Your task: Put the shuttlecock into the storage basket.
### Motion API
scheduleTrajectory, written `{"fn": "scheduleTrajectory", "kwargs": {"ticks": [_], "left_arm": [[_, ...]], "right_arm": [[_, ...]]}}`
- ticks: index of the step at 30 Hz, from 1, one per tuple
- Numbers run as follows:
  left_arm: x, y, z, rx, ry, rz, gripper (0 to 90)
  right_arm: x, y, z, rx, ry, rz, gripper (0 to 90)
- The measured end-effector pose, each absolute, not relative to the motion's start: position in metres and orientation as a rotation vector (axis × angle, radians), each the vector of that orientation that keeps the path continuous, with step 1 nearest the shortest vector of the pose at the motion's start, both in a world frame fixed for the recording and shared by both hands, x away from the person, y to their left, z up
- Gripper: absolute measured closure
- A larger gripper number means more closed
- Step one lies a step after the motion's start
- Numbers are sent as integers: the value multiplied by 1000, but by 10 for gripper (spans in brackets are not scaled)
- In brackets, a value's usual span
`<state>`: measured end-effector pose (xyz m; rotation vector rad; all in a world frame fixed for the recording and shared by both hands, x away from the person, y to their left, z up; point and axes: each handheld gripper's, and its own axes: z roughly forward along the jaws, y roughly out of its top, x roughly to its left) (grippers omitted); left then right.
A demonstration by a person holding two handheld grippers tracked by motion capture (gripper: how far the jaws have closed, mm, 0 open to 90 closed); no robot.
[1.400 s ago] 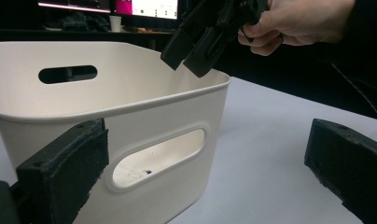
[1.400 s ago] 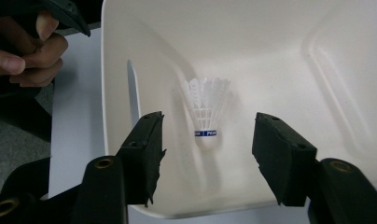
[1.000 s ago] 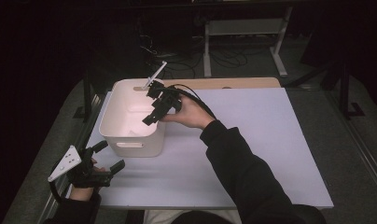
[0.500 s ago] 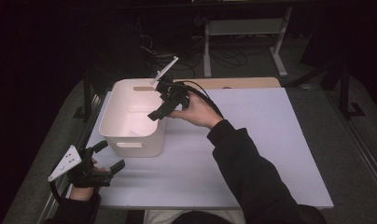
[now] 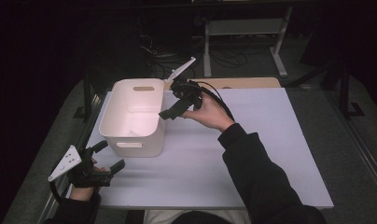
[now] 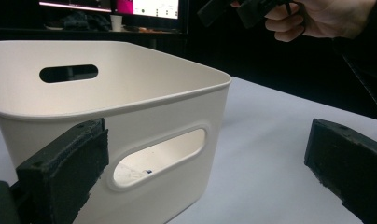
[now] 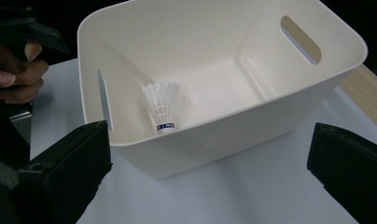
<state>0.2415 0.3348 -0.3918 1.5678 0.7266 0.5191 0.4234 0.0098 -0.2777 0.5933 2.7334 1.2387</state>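
A white plastic bin (image 5: 135,144) with slot handles stands at the left of the white table (image 5: 261,154). Inside it a white shuttlecock (image 7: 163,105) with a blue band lies on the bottom. My right gripper (image 5: 175,100) hangs just past the bin's right rim, tilted down toward it. Its jaws have just been opening and stand wide, with nothing between them. My left gripper (image 5: 109,156) rests low at the bin's front left corner, open and empty. In the left gripper view the bin's near wall (image 6: 177,116) is close ahead, with the right gripper (image 6: 242,9) above it.
A wooden board (image 5: 252,82) lies along the table's far edge. Behind it are cables and a white frame (image 5: 280,56) on the dark floor. Monitors (image 6: 154,7) glow in the background of the left gripper view.
My right gripper has moved from over the bin's inside to the right, past its rim, and its jaws have spread. The left gripper has stayed put.
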Motion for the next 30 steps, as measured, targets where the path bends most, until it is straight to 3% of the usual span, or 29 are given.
{"fn": "scheduleTrajectory", "kwargs": {"ticks": [30], "left_arm": [[242,334,-392,1567,735,516,0]], "right_arm": [[422,-49,-296,712,2653,1282,0]]}}
